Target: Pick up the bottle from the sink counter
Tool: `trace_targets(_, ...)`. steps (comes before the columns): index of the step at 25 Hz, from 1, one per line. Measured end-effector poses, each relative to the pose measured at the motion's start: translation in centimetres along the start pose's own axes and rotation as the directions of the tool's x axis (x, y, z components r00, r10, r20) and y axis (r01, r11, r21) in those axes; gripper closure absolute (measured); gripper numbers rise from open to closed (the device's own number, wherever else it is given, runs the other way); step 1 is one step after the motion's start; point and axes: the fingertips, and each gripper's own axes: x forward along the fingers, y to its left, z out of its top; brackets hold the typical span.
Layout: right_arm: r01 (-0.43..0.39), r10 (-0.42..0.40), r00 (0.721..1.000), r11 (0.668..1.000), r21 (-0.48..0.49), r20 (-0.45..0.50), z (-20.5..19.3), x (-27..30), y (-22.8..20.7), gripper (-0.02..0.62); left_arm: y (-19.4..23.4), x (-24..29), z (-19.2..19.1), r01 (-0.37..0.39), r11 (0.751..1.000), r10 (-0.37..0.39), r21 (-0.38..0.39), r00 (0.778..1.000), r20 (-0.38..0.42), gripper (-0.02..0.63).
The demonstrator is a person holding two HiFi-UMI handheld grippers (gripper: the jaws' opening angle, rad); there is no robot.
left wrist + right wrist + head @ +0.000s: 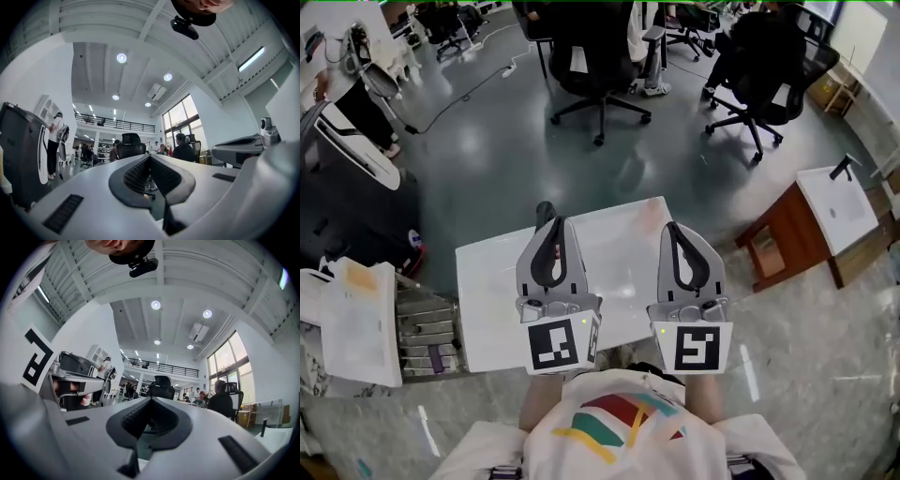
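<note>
The office floor (487,159) spreads ahead of both grippers, with office chairs (598,66) far beyond their tips. Directly under the tools lies a white table (487,281), bare where it shows. Well off to the right of the right gripper (673,231) stands the sink counter (836,214), a white top on a brown cabinet with a dark faucet (842,169) on it. The left gripper (546,212) is held just beside its partner. Both have their jaws pressed together with nothing between them.

The bottle cannot be made out in any view; going by the task, it should stand on that counter top. To do this step well, I judge the person should first turn right and go to the counter, bring its top into view and find the bottle. The jaws should be spread well before they reach it, not at the last instant.
</note>
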Motion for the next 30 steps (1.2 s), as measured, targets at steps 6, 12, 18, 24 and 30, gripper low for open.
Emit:
trace_targets(6, 0.126, -0.126, 0.991, 0.992, -0.005, -0.032, -0.8, -2.5, -3.9, 0.584, -4.4, 1.5, -0.3, 0.124, 0.992, -0.124, -0.009, 0.992, -0.007, 0.588)
trace_targets(12, 0.206, -0.206, 0.976, 0.978, -0.003, -0.067, -1.7, -4.4, -6.3, 0.584, -7.5, 2.5, -1.1, 0.195, 0.981, -0.195, -0.002, 0.98, -0.034, 0.588)
trace_targets(18, 0.209, -0.207, 0.973, 0.978, 0.011, -0.099, -2.9, -4.6, -7.2, 0.583, -9.6, 3.8, -1.4, 0.238, 0.971, -0.238, -0.012, 0.971, -0.029, 0.588)
trace_targets(24, 0.156, -0.148, 0.981, 0.986, 0.056, -0.128, -4.8, -3.6, -6.2, 0.583, -10.8, 6.7, -2.9, 0.253, 0.967, -0.253, 0.009, 0.967, -0.032, 0.586)
trace_targets(30, 0.142, -0.125, 0.975, 0.987, 0.08, -0.186, -7.7, -3.5, -6.1, 0.583, -12.0, 10.0, -6.3, 0.292, 0.956, -0.294, -0.039, 0.952, -0.083, 0.541)
